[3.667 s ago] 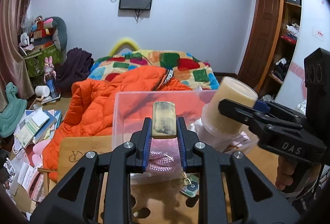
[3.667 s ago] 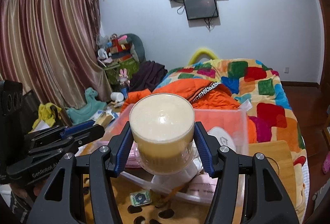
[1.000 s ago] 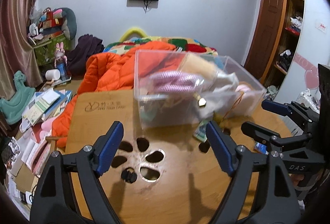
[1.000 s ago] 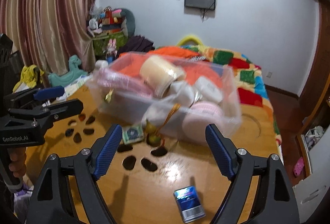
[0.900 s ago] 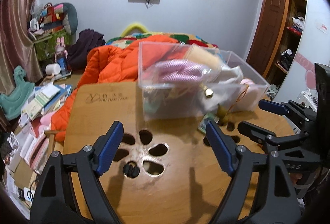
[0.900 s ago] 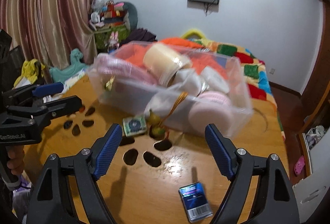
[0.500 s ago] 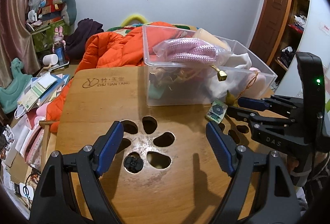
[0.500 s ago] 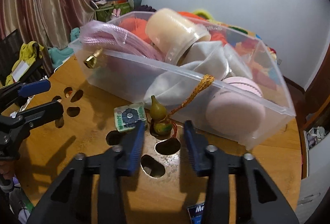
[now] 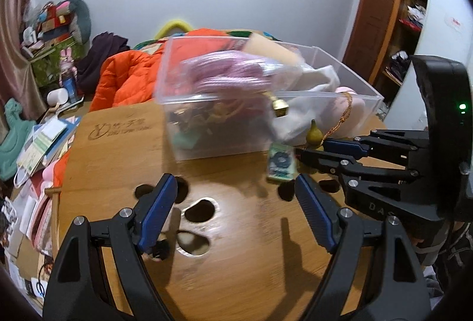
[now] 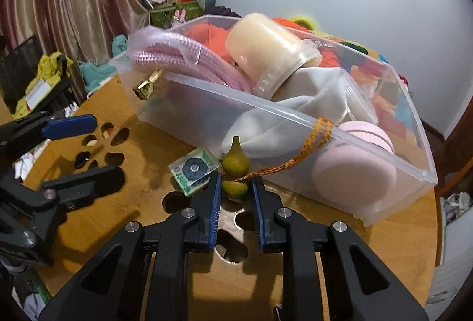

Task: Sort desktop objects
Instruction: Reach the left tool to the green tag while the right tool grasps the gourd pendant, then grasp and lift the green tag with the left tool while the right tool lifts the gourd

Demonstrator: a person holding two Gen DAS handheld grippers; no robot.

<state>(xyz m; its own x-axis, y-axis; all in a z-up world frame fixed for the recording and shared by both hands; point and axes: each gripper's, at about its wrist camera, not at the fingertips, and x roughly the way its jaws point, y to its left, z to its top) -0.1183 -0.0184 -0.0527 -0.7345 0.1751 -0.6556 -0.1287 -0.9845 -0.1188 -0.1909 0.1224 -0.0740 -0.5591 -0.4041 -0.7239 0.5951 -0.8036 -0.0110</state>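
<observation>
The right tongs (image 10: 235,188) have closed on the little yellow-green gourd charm (image 10: 235,164), their blue pads pressed against its lower bulb from both sides while the pointed top sticks up above the tips. The gourd sits on the wooden surface (image 10: 124,202), right against the near wall of the clear plastic box (image 10: 295,126). An orange braided cord (image 10: 307,146) runs from the gourd's waist up over the box rim. Touching the left pad of those tongs lies a small green square tile with a blue flower pattern (image 10: 195,168), flat on the surface, just left of the gourd.

Inside the box, a cream-coloured jar (image 10: 266,46) lies tilted on a white cloth (image 10: 310,96), a bagged pink rope (image 10: 183,58) with a brass fitting (image 10: 145,89) hangs over the left end, and a round pink case (image 10: 354,167) fills the right end.

The left tongs (image 9: 236,211) are spread wide and hold nothing; they hover above the flower-shaped cut-outs (image 9: 201,208) in the surface, well short of the box. From that side the right tongs (image 9: 310,148) reach in from the right, with the gourd (image 9: 314,135) at their tips and the tile (image 9: 280,163) just beside them.
</observation>
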